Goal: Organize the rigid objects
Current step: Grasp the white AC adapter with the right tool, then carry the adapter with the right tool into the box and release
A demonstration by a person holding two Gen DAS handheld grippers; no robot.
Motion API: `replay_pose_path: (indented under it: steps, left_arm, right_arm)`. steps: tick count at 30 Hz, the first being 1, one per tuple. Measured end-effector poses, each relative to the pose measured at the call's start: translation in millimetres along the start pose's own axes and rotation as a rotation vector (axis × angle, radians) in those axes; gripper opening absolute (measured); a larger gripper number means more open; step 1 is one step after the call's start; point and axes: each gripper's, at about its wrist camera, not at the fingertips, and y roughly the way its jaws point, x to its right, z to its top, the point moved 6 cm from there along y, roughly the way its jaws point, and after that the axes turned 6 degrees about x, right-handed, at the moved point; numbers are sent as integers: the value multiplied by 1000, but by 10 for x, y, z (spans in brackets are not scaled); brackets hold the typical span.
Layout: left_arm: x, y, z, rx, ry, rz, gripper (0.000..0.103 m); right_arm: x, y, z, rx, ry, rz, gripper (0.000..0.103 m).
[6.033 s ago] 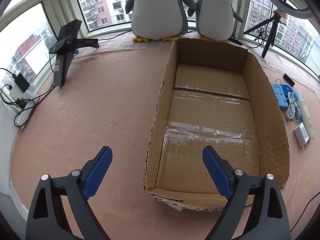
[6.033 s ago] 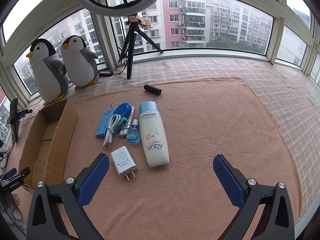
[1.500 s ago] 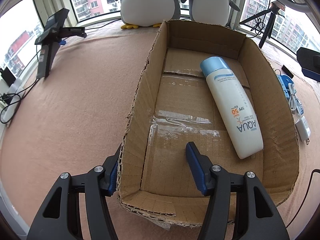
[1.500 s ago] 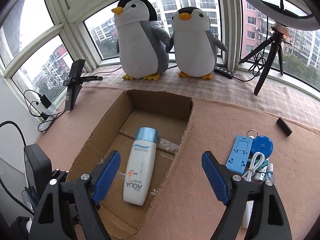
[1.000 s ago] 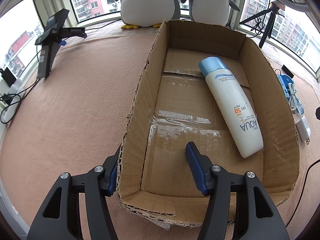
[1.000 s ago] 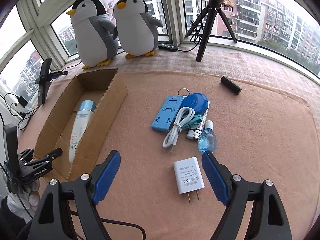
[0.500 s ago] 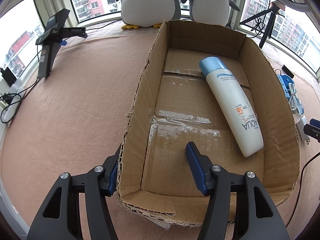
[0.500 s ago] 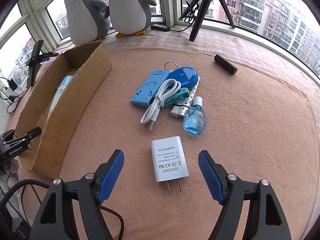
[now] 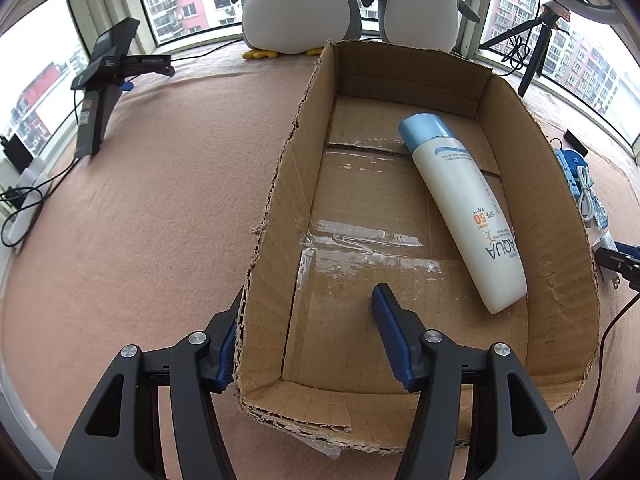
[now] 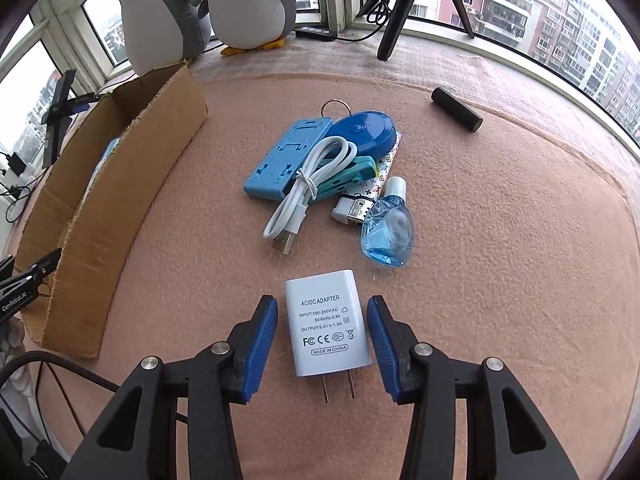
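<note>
Adapter (image 10: 327, 322) flat on blanket (image 10: 500, 240), between pads of right claw (image 10: 322, 346), prongs toward camera. Jaws have just been closing, gap each side, not yet gripping. Left claw (image 9: 306, 350) clamped on box (image 9: 276, 216) wall, one pad inside, one outside: likely steadying it. Bottle (image 9: 466, 212) already in box. Cable (image 10: 308, 190), dropper (image 10: 387, 232) ahead of right claw, waiting.

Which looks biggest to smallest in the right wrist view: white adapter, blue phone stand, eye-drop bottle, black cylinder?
1. White adapter, though it lies nearest the camera, so its lead over the stand is unsure.
2. Blue phone stand.
3. Eye-drop bottle.
4. Black cylinder, farthest away.
</note>
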Motion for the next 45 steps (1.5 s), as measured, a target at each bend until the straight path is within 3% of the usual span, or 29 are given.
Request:
replay_pose_path:
  steps: [2,10,19,33,45]
  left_arm:
    - [0,-1,0,0,0,0,59]
    - [5,-1,-4,0,0,0,59]
    - [8,-3,-6,1,-1,0,59]
    - [4,0,-2,1,-1,-1,59]
    - [14,-7,11,1,-4,-3,59]
  right_arm:
    - [9,7,-1,-2,0,-6,35]
    - [4,-3,-11,-1,3,-10,33]
    - [-111,-188,125,60,3,1,33]
    - [-832,-515,572,168,-87,105,33]
    - [-1457,-217,1007,184,-143,169,33]
